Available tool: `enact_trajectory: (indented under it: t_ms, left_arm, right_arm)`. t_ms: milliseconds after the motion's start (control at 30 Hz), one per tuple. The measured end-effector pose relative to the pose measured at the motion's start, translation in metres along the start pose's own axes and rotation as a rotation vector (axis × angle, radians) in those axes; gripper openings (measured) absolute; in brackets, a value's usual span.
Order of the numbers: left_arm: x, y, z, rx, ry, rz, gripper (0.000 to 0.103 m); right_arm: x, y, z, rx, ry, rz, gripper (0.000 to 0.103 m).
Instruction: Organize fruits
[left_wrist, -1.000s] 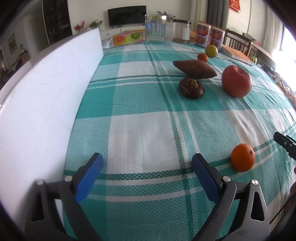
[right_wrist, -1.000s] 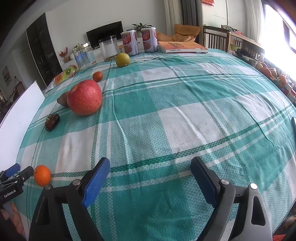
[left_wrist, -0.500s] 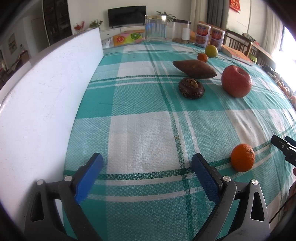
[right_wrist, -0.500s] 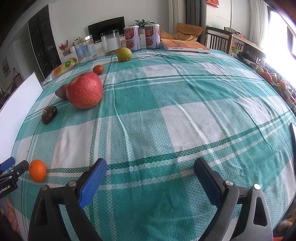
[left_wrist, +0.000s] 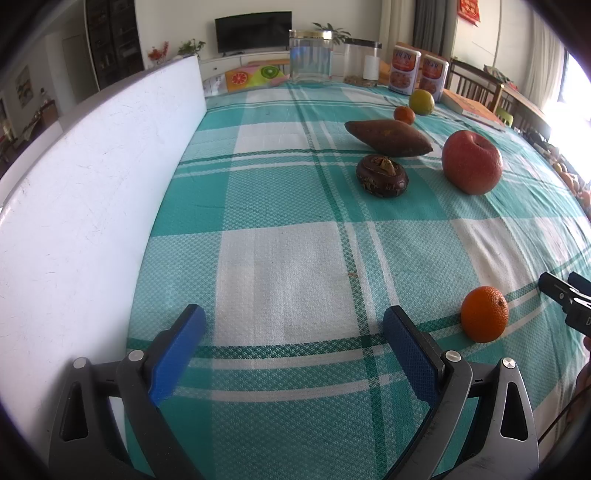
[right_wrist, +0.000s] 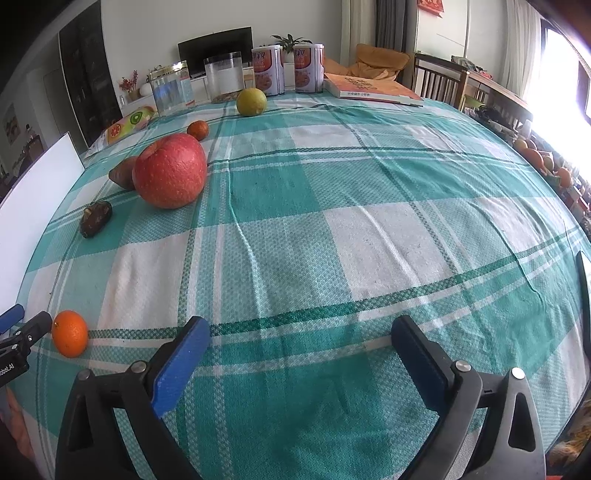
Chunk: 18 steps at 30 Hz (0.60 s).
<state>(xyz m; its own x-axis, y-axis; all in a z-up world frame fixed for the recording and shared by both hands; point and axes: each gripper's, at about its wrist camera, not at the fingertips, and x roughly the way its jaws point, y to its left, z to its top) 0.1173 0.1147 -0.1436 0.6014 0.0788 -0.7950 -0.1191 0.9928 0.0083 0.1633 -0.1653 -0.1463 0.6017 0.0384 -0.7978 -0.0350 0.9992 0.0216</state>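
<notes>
Your biggest risk is the apple (right_wrist: 170, 175): round and heavy on loose, wrinkled cloth (right_wrist: 369, 229), it could squirt from the pads and roll into the sweet potato (left_wrist: 388, 137) just behind it. The near orange (left_wrist: 484, 314), lying between your two tongs, may roll off if nudged. Your left gripper (left_wrist: 291, 343) stands wide apart and empty; your right gripper (right_wrist: 299, 360) is still opening, nothing between its pads. From the right view the apple hides most of the sweet potato. The dark lump (left_wrist: 382, 176) is hard to identify. No bowl or basket shows, so the destination is unclear.
</notes>
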Motion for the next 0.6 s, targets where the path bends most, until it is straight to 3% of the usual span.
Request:
enact_trajectory:
  t_ms: [600]
  left_arm:
    - [0.0000, -0.0001, 0.0001, 0.000, 0.000, 0.000, 0.098]
  right_arm:
    - [0.0017, 0.0024, 0.0000, -0.013, 0.010, -0.003, 0.102]
